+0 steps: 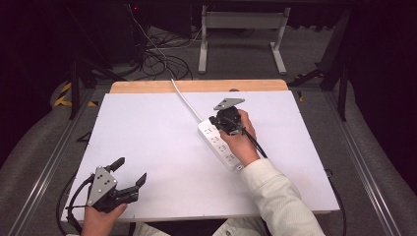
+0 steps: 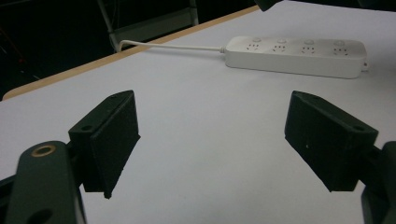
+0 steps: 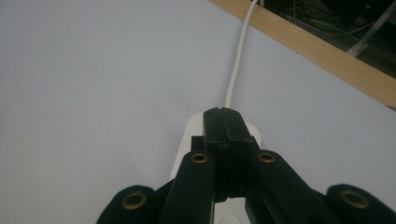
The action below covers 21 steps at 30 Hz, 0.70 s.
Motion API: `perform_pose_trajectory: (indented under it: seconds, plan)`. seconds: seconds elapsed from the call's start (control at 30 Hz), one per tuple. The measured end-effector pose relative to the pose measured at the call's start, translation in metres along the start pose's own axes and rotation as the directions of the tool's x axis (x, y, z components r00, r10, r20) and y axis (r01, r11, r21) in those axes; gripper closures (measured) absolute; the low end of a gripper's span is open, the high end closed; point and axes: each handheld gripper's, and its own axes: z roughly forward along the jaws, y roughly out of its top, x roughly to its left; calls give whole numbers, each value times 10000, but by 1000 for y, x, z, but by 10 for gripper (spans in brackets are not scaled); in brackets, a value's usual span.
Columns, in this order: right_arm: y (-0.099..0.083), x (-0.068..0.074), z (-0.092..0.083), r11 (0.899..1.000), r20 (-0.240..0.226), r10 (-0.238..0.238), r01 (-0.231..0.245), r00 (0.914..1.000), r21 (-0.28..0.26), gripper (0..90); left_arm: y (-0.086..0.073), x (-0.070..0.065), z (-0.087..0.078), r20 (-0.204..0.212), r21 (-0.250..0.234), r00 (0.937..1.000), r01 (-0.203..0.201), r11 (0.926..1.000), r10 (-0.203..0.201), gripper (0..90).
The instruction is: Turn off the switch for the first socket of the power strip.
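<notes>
right gripper [image 3: 223, 122] pressed together, hiding power strip [image 3: 189, 135] end.

High view looks down at the table [image 1: 147, 128]; gripper views skim close (sharing its power strip [image 2: 294, 56]).

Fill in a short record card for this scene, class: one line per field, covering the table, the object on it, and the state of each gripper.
Surface: white table top with a wooden far edge
Object: white power strip, lying flat, four socket groups
Cable: white cord running off the far edge
Left gripper: open, holding nothing, near front left corner
Right gripper: jaws shut, over the strip's cord end
</notes>
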Motion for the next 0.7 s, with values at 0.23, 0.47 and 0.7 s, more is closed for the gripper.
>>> perform_pose_trajectory:
  seconds: [0.23,0.47,0.7]
  plan:
    - [0,0,-9,9998,-202,-97,93,9998,-168,900,0,0,0,-15,13,10000,15,10000,-15,181]
    - [0,3,-21,9984,-756,89,-131,9971,-548,649,0,1,0,-9,12,10000,72,10000,-72,181]
    - [-2,6,-41,9954,-979,145,-237,9951,-933,449,0,1,-1,-47,12,10000,5,10000,-5,181]
